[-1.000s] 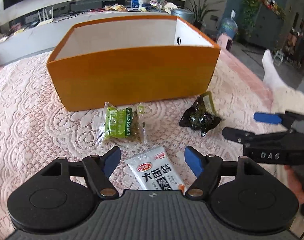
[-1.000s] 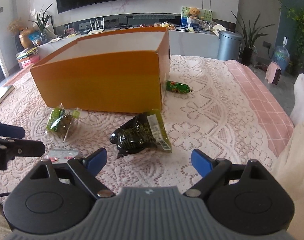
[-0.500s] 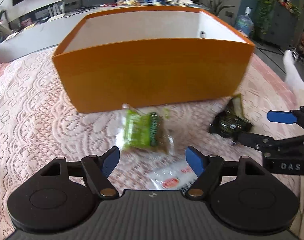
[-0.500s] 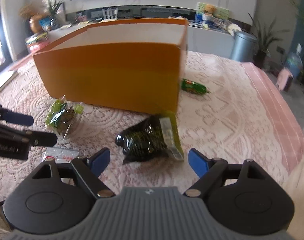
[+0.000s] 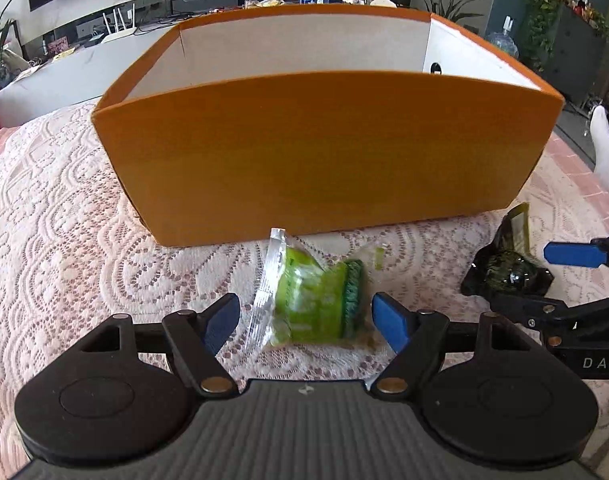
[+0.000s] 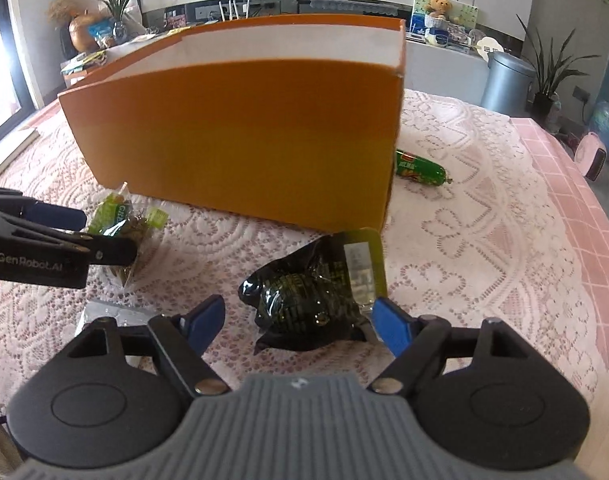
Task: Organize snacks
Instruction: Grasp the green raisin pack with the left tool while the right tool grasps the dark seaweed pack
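An open orange box [image 5: 324,152] stands on the lace cloth. Just in front of it lies a green raisin packet [image 5: 316,304], between the fingers of my left gripper [image 5: 304,312]. That gripper is open and neither pad touches the packet. To the right, a dark green-black packet [image 6: 308,300] lies between the fingers of my right gripper [image 6: 298,314], also open. Its right pad is at the packet's edge and its left pad stands apart. The right wrist view also shows the left gripper [image 6: 100,236] around the raisin packet [image 6: 120,220]. The left wrist view shows the right gripper [image 5: 518,276] at the dark packet [image 5: 504,272].
A white snack packet [image 6: 112,314] lies by the right gripper's left finger. A green sausage stick [image 6: 422,168] lies past the box's right corner. A person's white-socked foot [image 5: 606,148] is at the table's right edge. A lace cloth [image 6: 484,248] covers the table.
Both grippers moved forward and down towards the box. The raisin packet now sits between the left fingers and the dark packet between the right ones. The white packet slid out of the left view.
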The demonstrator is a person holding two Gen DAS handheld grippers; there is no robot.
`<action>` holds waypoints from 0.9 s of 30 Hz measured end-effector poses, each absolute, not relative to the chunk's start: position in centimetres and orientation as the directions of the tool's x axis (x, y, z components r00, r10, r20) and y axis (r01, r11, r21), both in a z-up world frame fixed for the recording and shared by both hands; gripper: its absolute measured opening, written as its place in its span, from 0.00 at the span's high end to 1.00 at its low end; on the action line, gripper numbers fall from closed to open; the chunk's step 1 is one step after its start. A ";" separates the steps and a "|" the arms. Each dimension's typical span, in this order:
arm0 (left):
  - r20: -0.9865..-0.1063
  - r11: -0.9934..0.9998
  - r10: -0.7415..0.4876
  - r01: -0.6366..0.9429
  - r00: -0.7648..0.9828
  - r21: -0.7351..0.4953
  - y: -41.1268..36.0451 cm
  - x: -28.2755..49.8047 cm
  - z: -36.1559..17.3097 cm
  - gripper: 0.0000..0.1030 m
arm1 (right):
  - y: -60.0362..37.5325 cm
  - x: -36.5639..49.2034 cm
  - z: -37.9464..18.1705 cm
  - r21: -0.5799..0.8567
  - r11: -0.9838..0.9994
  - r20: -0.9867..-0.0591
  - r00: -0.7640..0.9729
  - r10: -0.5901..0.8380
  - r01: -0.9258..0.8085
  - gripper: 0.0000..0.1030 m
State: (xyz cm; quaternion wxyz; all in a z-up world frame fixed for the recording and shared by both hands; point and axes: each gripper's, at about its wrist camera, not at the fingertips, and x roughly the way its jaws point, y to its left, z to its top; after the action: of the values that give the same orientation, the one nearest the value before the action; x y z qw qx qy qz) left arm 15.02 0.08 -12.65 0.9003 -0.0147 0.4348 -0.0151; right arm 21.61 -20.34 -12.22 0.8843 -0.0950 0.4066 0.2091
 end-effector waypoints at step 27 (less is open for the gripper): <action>-0.789 0.987 -0.142 0.026 0.598 -0.158 -0.8 15.7 -13.3 0.56 | -19.2 22.1 -14.2 -0.056 0.887 -0.756 0.600 0.262 -0.458 0.34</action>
State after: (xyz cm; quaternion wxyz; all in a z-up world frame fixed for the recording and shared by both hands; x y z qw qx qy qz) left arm 15.71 -0.81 -13.29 0.8914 -0.0650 0.4460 -0.0469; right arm 22.05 -19.19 -14.17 0.8860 -0.1228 0.3982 0.2033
